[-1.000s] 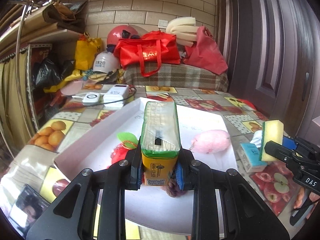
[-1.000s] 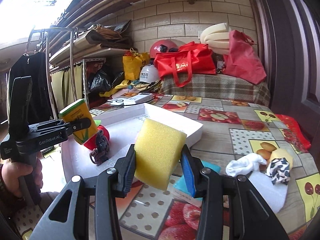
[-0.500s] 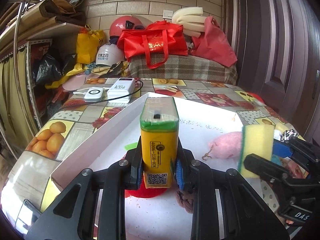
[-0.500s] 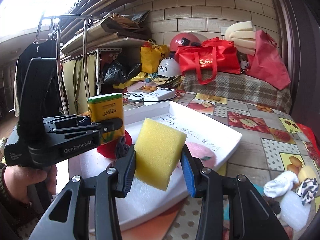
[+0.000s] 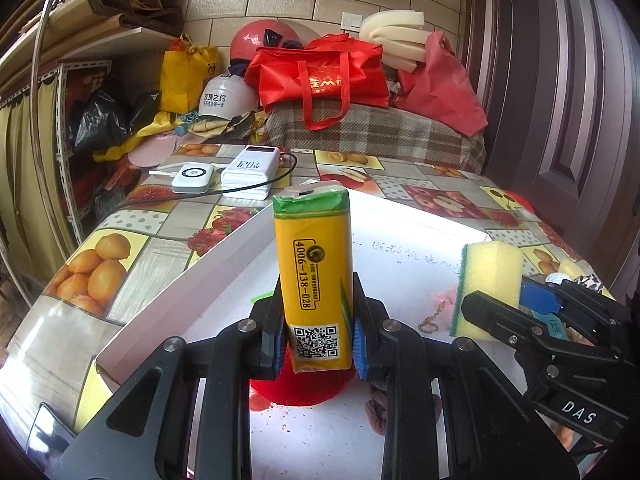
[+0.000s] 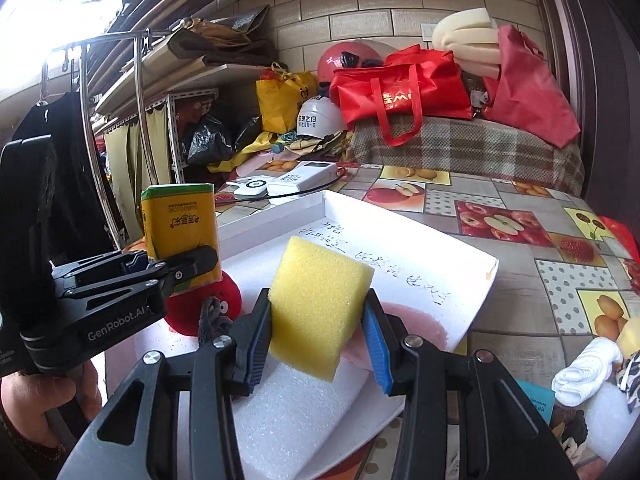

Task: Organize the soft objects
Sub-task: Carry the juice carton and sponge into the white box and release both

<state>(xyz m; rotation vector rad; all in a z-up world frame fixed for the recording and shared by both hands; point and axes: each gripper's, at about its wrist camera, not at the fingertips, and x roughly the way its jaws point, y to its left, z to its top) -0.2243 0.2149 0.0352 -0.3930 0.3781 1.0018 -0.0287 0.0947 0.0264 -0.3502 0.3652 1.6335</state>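
My left gripper (image 5: 316,344) is shut on an upright yellow tissue pack (image 5: 314,272) with a green top, held over the white tray (image 5: 180,284). The same pack (image 6: 180,220) and left gripper (image 6: 176,264) show at the left of the right wrist view. My right gripper (image 6: 318,344) is shut on a yellow sponge (image 6: 316,304) above the tray's near right part; the sponge (image 5: 488,276) has a green scouring side. In the tray lie a red plush (image 6: 208,308), a pink plush (image 6: 400,320) and a white foam sheet (image 6: 288,412).
Two white power banks (image 5: 248,172) with a black cable lie beyond the tray. White socks (image 6: 584,364), a patterned cloth (image 6: 632,372) and a blue pack (image 6: 536,400) lie right of the tray. Red bags, helmets and foam rolls crowd the back; a door stands at right.
Both grippers have moved in over the tray with their loads. The tissue pack has tilted up from leaning away to upright. The sponge now hangs over the pink plush.
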